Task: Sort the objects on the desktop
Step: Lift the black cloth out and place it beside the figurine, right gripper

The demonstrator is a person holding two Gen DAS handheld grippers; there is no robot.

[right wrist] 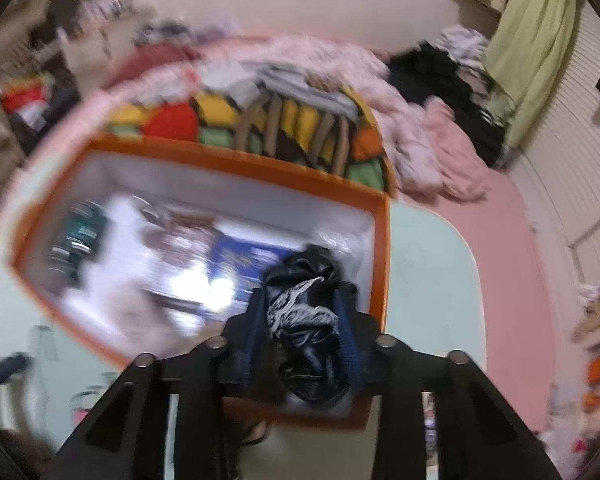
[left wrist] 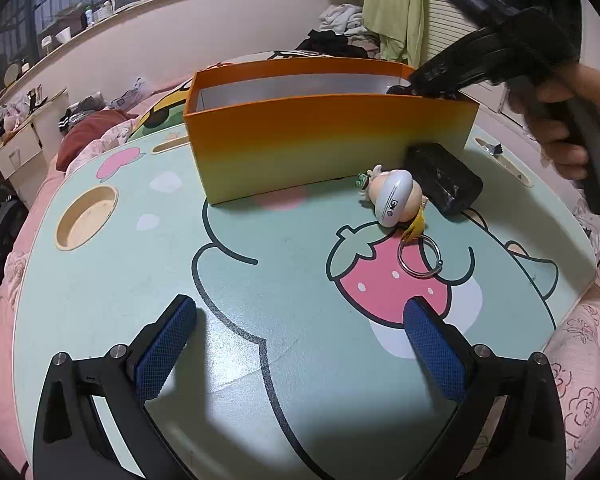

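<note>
An orange box (left wrist: 324, 136) with a white inside stands at the back of the mint-green lap table (left wrist: 140, 272). My left gripper (left wrist: 300, 304) hangs open over the table's front with nothing between its blue pads. In front of the box lie a small toy figure (left wrist: 394, 196) on a key ring (left wrist: 418, 258) and a black block (left wrist: 444, 180). A hand (left wrist: 560, 128) holds my right gripper (left wrist: 404, 88) over the box's right end. In the right wrist view that gripper (right wrist: 304, 292) is shut on a crumpled black item with white markings (right wrist: 308, 340) above the box (right wrist: 236, 164).
Blurred things lie in the box, among them a blue flat item (right wrist: 244, 260) and a teal one (right wrist: 80, 232). The table has a round cup hole (left wrist: 86, 222) at the left and a slot (left wrist: 500, 160) at the right. Bedding and clothes surround the table.
</note>
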